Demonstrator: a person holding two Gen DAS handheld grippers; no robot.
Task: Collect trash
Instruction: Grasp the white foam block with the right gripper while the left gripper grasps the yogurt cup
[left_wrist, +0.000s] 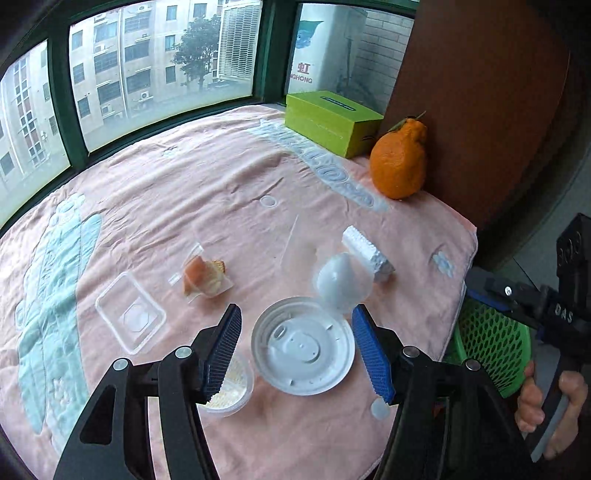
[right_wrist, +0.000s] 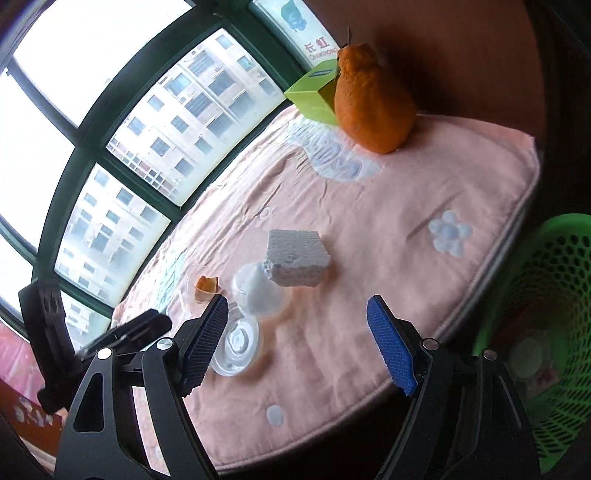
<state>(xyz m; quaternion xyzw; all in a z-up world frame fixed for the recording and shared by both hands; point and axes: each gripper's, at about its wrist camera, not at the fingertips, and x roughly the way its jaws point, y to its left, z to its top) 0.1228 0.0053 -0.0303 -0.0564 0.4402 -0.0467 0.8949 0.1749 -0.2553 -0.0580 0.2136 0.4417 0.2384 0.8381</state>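
Both grippers empty, left gripper (left_wrist: 295, 354) jaws apart over white lid (left_wrist: 303, 345) (not touching), right gripper (right_wrist: 297, 345) wide apart

The surface (left_wrist: 155, 177) is covered by a pink cloth with pale blue printed motifs. At its far corner stand a green box (left_wrist: 332, 122) and, just beside it, an orange citrus fruit (left_wrist: 399, 162). Nearer lie a white foam block (left_wrist: 365, 254), a clear domed lid (left_wrist: 341, 282), a round white lid (left_wrist: 303, 347), a clear rectangular tray (left_wrist: 129, 312), a wrapper holding what appears to be bread (left_wrist: 205, 277), and a small cup of pale contents (left_wrist: 232, 387).
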